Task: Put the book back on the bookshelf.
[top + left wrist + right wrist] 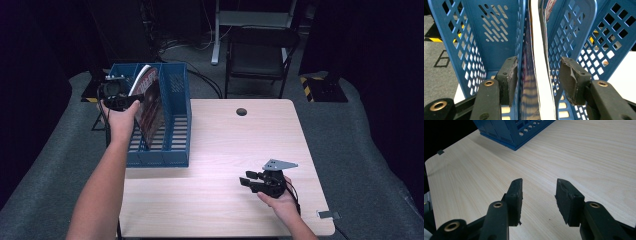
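Magazine point(536, 65) stands on edge in the middle compartment of the blue file rack point(175, 95), leaning slightly. Left gripper point(537, 72) straddles its top edge, jaws apart; pads appear clear of the pages, though the left pad sits very close. Right gripper point(539, 197) hangs over the bare table point(586, 157), jaws apart, nothing between them.

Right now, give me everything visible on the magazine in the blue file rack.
The magazine is thin and glossy, with a dark red printed cover and white page edges. It stands on edge in the middle slot of the blue perforated plastic rack, leaning slightly, its top corner curling above the rim. The left gripper straddles its edge with fingers apart, not pressing it.
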The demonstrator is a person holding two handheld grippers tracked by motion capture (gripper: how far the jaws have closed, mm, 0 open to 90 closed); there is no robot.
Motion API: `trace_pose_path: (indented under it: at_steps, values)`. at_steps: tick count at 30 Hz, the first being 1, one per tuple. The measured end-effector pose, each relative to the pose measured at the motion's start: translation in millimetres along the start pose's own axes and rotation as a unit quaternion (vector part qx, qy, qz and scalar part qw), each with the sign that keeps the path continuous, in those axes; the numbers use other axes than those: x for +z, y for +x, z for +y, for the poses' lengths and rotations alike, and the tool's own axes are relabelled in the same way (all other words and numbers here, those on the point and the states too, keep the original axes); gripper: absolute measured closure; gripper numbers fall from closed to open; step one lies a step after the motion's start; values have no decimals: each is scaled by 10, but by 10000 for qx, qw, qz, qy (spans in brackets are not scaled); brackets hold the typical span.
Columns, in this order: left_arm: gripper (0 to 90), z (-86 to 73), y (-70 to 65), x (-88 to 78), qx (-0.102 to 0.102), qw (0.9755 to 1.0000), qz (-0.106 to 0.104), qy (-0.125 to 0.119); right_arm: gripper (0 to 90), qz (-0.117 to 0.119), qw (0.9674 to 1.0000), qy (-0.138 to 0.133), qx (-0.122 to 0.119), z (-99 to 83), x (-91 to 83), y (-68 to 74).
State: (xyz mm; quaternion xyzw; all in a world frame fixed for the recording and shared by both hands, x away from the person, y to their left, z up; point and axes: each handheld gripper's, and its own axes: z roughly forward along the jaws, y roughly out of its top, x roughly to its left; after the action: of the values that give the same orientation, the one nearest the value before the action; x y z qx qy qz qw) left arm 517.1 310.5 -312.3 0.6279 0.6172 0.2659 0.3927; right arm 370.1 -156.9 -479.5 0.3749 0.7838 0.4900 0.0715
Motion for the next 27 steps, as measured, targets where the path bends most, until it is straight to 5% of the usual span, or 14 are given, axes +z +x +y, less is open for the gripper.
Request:
trace_pose_path:
  at_steps: [14, 27]
  values:
    - [460, 47, 18, -136, 43, 9999, -87, -99, 567, 9, 10000, 4, 14, -7, 4, 5]
    - [458, 203, -20, -386, 391, 9990, -110, -202, 566, -28, 10000, 13, 38, -8, 6, -5]
